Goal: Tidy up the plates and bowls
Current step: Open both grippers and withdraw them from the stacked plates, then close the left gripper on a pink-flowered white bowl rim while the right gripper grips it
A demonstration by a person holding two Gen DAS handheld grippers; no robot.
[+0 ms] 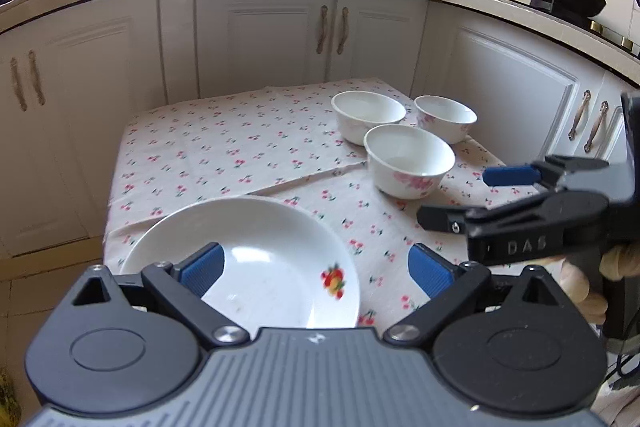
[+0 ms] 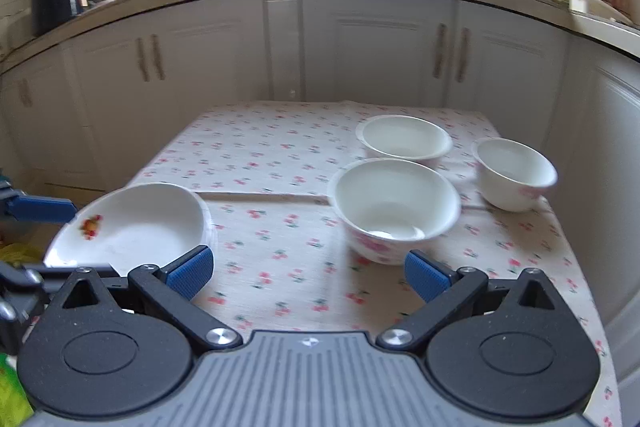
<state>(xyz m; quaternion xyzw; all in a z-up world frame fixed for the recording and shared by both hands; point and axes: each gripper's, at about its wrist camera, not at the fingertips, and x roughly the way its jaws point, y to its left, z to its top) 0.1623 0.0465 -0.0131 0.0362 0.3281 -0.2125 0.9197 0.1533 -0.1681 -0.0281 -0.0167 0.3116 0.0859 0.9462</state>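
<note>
- A shallow white ceramic plate (image 1: 256,259) with a small red and yellow fruit print inside its rim lies at the near left corner of the table, on the cream cherry-print tablecloth (image 1: 240,155).
- Three white ceramic bowls cluster on the far right of the cloth: the nearest bowl (image 2: 394,207) has pink flowers on its side, a plain-looking bowl (image 2: 406,138) sits behind it, and a smaller pink-flowered bowl (image 2: 514,173) stands apart to the right.
- The left gripper (image 1: 316,267) hangs over the plate, blue pads spread wide, holding nothing.
- The right gripper (image 2: 308,269) faces the nearest bowl, jaws spread and empty.
</note>
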